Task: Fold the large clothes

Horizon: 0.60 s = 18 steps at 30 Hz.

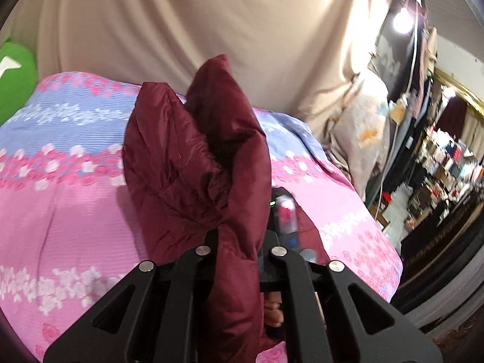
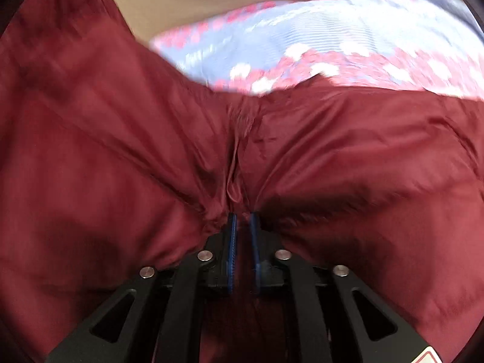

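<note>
- At the far left edge of the left wrist view sits one bright green cushion (image 1: 15, 75), partly cut off by the frame.
- One bedspread (image 1: 69, 181) of pink and lilac-blue bands printed with small roses covers the bed across the left and middle of that view; the same bedspread (image 2: 348, 42) shows blurred in the upper right of the right wrist view.
- One beige draped cloth backdrop (image 1: 211, 15) hangs behind the bed, filling the top of the left wrist view.
- One maroon shiny padded jacket (image 1: 196, 157) is the only garment. In the left wrist view it rises from the bottom centre in two puffy peaks, lifted off the bedspread.
- The left gripper (image 1: 239, 242), black with four silver rivets showing, has its jaws closed tight on a fold of the jacket; the fabric hides its pads.
- Just right of that fold, the right gripper (image 1: 284, 217) shows as a blurred shape with one green light, and fingers of one hand (image 1: 273, 311) peek out below.
- On the right side of the left wrist view, one floral pillow (image 1: 363, 133) leans, with one glaring lamp (image 1: 402, 21) above it and cluttered shelves further right.
- In the right wrist view the jacket (image 2: 121, 151) fills nearly the whole frame, and the right gripper (image 2: 242, 227), with two blue pads (image 2: 232, 236), is clamped on a pinched pleat at bottom centre.
</note>
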Tool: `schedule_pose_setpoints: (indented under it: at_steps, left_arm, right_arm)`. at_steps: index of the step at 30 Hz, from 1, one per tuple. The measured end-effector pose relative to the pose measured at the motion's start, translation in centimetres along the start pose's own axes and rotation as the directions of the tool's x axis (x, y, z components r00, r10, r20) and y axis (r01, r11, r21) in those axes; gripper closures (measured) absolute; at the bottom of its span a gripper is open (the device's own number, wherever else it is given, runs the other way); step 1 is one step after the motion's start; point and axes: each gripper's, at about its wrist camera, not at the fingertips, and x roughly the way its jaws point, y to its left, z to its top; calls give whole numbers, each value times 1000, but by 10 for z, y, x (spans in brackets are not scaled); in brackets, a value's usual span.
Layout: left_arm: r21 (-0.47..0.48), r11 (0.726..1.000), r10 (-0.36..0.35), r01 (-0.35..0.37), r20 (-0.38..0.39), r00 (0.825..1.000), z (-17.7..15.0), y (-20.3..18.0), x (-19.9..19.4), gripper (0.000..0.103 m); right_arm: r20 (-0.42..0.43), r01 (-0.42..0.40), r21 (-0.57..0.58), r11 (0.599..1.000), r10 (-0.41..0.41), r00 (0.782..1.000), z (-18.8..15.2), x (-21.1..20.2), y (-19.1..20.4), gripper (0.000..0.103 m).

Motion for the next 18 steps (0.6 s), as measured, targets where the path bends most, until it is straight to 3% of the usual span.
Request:
schedule_pose_setpoints:
  at_steps: [3, 6, 10, 12, 13, 15, 18]
  left_arm:
    - [3, 1000, -12, 12, -11, 1000, -1, -9, 3, 96]
    - [-2, 1000, -2, 2, 5, 1000, 0, -16, 0, 96]
    - [-58, 996, 65, -63, 45, 997, -2, -1, -21, 96]
    - [-101, 989, 114, -108, 56, 992, -5, 14, -32, 96]
    - [-130, 983, 142, -133, 62, 988, -7, 24, -38, 96]
    - [-167, 972, 176, -164, 61, 982, -9, 37, -44, 96]
    - [-196, 970, 157, -143, 58, 986, -8, 44, -46, 97]
  right_arm:
    - [26, -87, 60, 994, 86, 996, 3, -24, -17, 86]
    - [-14, -165, 116, 980, 167, 986, 8, -15, -23, 86]
    - [-44, -205, 86, 975, 209, 977, 25, 7, -5, 86]
    - [-90, -172, 89, 981, 180, 980, 29, 27, 2, 87]
    - [-119, -141, 71, 987, 149, 982, 29, 40, 5, 97]
    - [-156, -123, 54, 991, 130, 979, 27, 56, 10, 103]
    - [-161, -101, 16, 995, 102, 982, 24, 58, 20, 103]
